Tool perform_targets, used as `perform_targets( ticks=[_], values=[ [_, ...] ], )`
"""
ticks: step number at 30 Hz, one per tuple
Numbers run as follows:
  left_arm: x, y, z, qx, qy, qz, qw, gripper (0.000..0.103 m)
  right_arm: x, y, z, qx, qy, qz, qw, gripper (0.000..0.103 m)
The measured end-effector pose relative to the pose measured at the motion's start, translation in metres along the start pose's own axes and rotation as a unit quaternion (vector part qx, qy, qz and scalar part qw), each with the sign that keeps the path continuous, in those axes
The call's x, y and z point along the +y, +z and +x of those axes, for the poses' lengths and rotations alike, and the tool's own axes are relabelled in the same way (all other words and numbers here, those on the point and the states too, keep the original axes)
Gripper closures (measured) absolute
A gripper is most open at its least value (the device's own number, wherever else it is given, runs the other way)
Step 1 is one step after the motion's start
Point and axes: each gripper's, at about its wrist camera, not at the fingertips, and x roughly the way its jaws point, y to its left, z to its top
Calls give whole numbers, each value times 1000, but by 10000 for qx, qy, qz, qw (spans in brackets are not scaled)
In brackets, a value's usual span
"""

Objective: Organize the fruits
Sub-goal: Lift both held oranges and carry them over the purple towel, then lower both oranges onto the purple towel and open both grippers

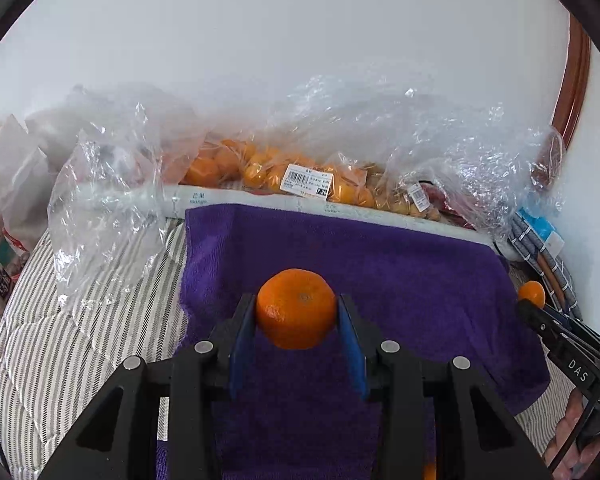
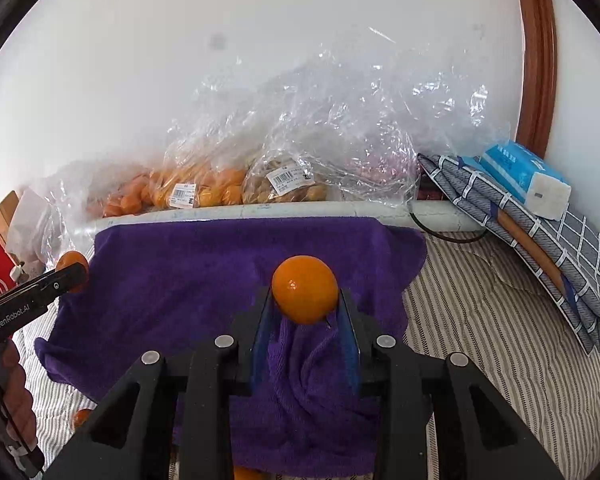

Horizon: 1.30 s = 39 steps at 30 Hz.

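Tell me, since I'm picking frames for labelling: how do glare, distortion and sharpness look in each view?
Left wrist view: strong fisheye bending with dark corners; the orange in the left tongs is sharp, while the plastic bags glint and the wall is washed out. Right wrist view: same curvature; a bright highlight sits on the orange held by the right tongs, and the bags show glare.

wall (image 2: 180, 60): white | door frame (image 2: 536, 60): brown wood | bedding (image 2: 500, 340): striped
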Motion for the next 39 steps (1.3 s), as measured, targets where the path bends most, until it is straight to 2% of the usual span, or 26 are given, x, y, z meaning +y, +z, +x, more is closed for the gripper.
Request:
perform_targets(
  ticks=[3,7,12,21,27,29,31,34,39],
  values=[
    [2,-6,11,202,-38,-43,9998,64,-1,-7,12,125,20,-25,9999,71],
    [-4,-13,17,314,59,138,9994,64,-2,-12,22,263,2,-4,9997,71],
    [-10,-16,23,454,-38,189,9988,64,-2,-17,34,436,-94,-98,9990,71],
    [-16,-19,25,481,77,338,9982,64,-2,-19,41,542,-90,-90,9984,71],
    [-16,-18,25,486,18,329,9983,64,-1,-21,38,501,-47,-150,9986,71],
    [-15,-17,24,493,-4,282,9984,61,-1,-20,32,414,-8,-149,9990,63],
    [-13,-16,21,454,-89,216,9987,43,-1,-21,25,282,-8,-160,9995,46],
    [-13,-16,15,262,-109,186,9994,41,2,-20,16,47,-61,-200,9998,39],
    [-17,-14,5,29,-73,217,9997,41,1,-19,9,-113,-237,-172,9995,36]
  ],
)
